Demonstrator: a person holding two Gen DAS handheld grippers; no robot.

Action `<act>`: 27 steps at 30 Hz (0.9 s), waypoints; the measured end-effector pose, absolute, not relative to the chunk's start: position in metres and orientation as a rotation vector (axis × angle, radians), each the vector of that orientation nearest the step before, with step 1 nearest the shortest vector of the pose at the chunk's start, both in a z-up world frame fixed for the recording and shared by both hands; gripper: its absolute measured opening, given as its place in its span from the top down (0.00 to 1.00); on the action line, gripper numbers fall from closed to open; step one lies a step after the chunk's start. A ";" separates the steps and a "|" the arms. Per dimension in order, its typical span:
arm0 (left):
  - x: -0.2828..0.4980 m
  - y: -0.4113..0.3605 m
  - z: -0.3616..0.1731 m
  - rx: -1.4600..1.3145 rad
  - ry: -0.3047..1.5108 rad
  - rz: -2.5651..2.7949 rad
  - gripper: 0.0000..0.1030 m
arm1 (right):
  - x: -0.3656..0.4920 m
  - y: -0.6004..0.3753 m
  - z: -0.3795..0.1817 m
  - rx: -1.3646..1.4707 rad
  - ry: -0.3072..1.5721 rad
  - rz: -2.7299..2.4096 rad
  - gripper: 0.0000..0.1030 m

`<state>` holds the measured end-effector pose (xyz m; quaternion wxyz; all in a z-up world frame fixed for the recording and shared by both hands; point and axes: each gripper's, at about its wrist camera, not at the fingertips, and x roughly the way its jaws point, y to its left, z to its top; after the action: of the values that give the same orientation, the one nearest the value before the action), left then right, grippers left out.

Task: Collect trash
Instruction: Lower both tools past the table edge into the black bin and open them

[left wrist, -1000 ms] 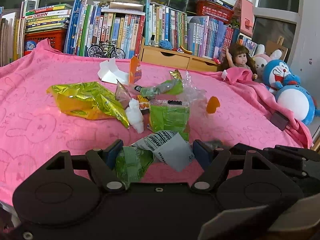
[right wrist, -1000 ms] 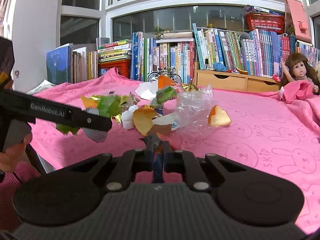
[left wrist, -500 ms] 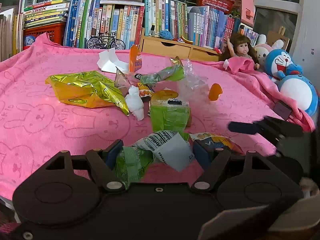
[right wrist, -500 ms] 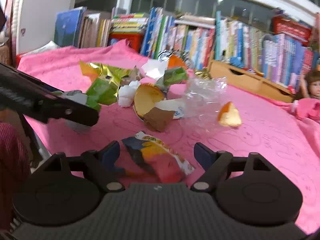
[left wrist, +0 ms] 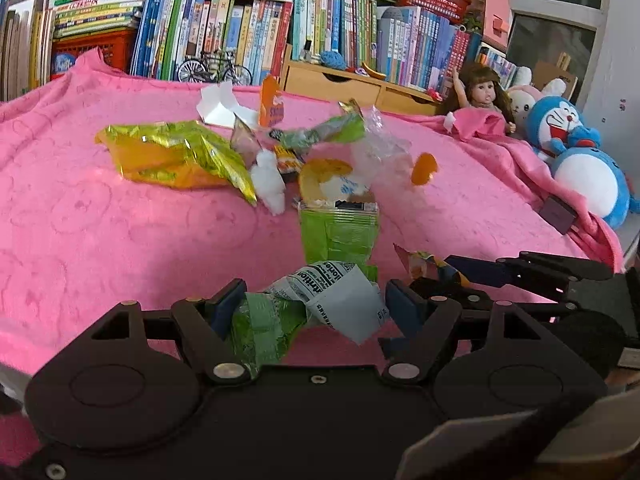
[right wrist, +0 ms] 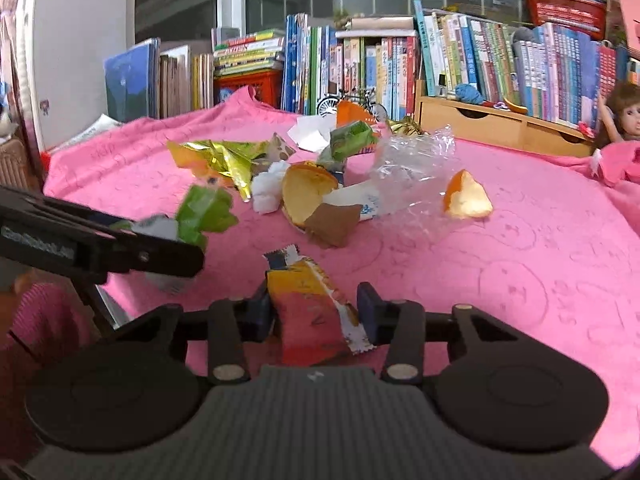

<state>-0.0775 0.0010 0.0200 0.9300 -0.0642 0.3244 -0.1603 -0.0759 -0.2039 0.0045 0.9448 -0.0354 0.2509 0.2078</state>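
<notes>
Lying between right tongs (right wrist: 316,308): wrapper (right wrist: 312,312)

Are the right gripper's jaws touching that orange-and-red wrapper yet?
Cannot tell. In the right wrist view the orange-and-red wrapper lies between the right gripper jaws, close to both pads, but neither contact nor gap shows plainly.
</notes>
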 end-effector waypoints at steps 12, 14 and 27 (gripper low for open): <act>-0.126 -0.006 -0.009 -0.115 0.772 -0.358 0.29 | -0.141 -0.196 -0.021 -0.033 0.569 0.393 0.52; -0.129 -0.007 -0.019 -0.105 0.799 -0.347 0.29 | -0.146 -0.197 -0.028 -0.016 0.596 0.381 0.52; -0.128 -0.021 -0.090 -0.035 0.974 -0.312 0.30 | -0.145 -0.203 -0.091 0.068 0.781 0.290 0.51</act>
<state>-0.1282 -0.0209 -0.0905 0.8719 -0.0165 0.4661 -0.1494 -0.1450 -0.2033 -0.0913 0.9138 0.0330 0.3794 0.1408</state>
